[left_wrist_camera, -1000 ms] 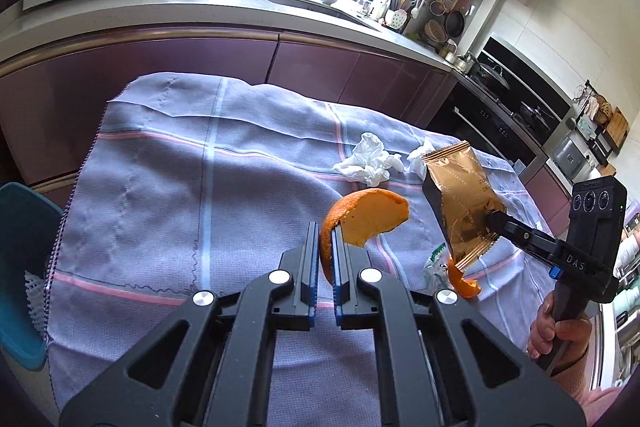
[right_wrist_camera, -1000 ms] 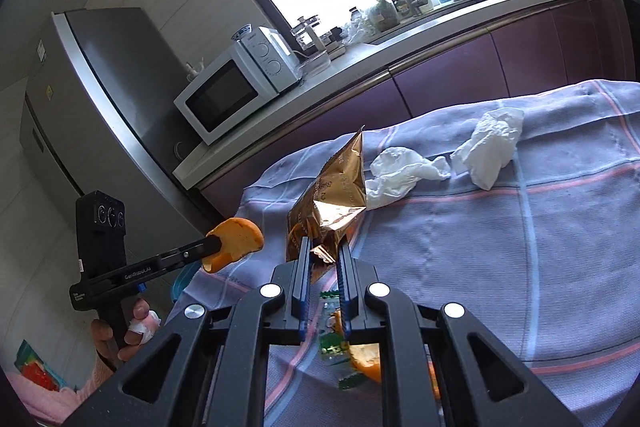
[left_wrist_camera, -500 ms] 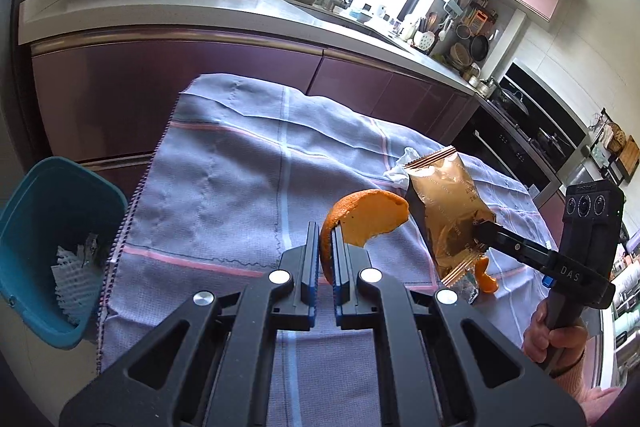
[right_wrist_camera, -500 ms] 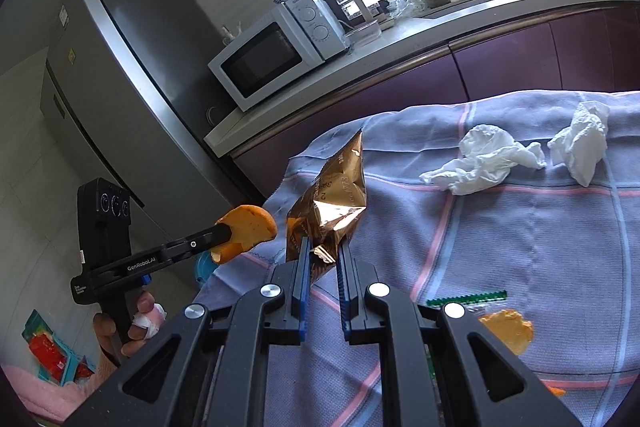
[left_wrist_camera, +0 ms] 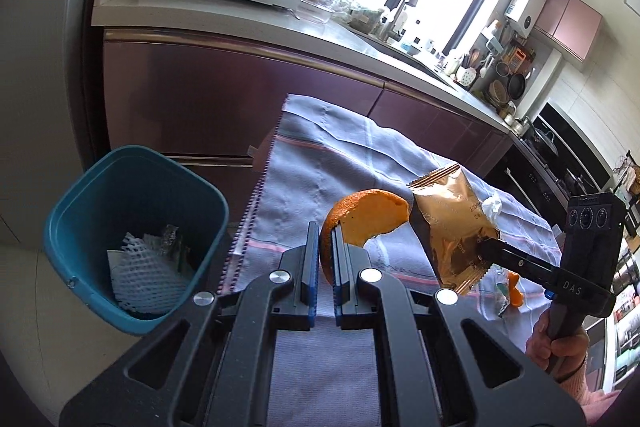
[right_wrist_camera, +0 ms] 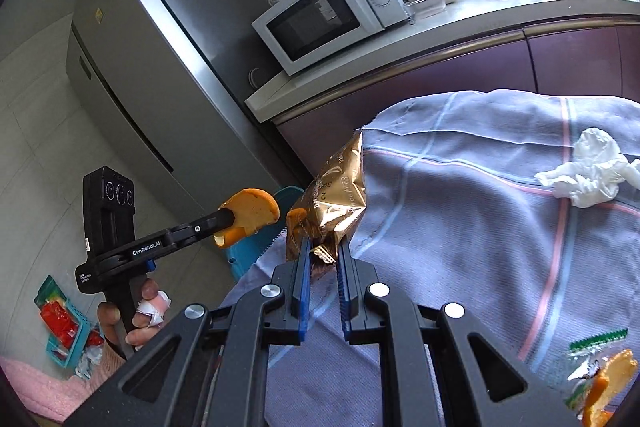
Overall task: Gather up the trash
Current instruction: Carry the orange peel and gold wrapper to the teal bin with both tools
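Currently your left gripper (left_wrist_camera: pixel 325 259) clamps orange peel (left_wrist_camera: pixel 368 217), your right gripper (right_wrist_camera: pixel 322 259) a gold wrapper (right_wrist_camera: pixel 340 203); bin (left_wrist_camera: pixel 100 195) part-filled; tissue (right_wrist_camera: pixel 588 179) and scraps (right_wrist_camera: pixel 600 375) remain on the tablecloth (right_wrist_camera: pixel 480 227).

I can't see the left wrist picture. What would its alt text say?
A handheld left gripper pinches a piece of orange peel above a cloth-covered table. A right gripper beside it holds a gold snack wrapper. A teal bin stands on the floor at left, trash already inside.

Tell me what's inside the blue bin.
Inside the blue bin lies white foam fruit netting with a crumpled clear wrapper behind it. Whatever lies beneath them and the bin's floor are covered.
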Available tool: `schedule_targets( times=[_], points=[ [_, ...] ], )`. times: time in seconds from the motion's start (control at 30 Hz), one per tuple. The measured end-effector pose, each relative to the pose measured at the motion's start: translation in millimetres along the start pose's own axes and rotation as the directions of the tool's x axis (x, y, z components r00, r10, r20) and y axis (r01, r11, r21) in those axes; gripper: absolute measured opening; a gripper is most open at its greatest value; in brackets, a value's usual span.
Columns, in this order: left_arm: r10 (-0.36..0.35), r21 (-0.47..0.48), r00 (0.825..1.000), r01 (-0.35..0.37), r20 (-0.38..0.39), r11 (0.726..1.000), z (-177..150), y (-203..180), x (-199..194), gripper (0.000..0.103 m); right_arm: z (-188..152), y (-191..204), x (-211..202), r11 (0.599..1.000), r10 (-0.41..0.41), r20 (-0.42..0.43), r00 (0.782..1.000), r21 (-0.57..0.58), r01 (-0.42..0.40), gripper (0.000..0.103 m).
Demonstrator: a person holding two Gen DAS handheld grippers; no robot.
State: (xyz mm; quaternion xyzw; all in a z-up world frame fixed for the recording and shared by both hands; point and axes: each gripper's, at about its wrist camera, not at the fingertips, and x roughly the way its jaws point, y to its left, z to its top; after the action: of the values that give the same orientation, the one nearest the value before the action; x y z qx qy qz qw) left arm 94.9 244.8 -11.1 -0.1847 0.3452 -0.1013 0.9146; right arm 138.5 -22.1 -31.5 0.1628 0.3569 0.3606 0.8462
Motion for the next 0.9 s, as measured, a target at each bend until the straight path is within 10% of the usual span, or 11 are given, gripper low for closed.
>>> schedule_targets(
  times=[0.9],
  points=[
    [0.252, -0.187, 0.967, -0.240, 0.038, 0.953, 2.2, 133.4, -31.9, 0.006, 26.7, 83.0, 138.2, 0.985, 0.115, -0.212, 0.970, -0.101, -0.138, 0.011]
  ],
)
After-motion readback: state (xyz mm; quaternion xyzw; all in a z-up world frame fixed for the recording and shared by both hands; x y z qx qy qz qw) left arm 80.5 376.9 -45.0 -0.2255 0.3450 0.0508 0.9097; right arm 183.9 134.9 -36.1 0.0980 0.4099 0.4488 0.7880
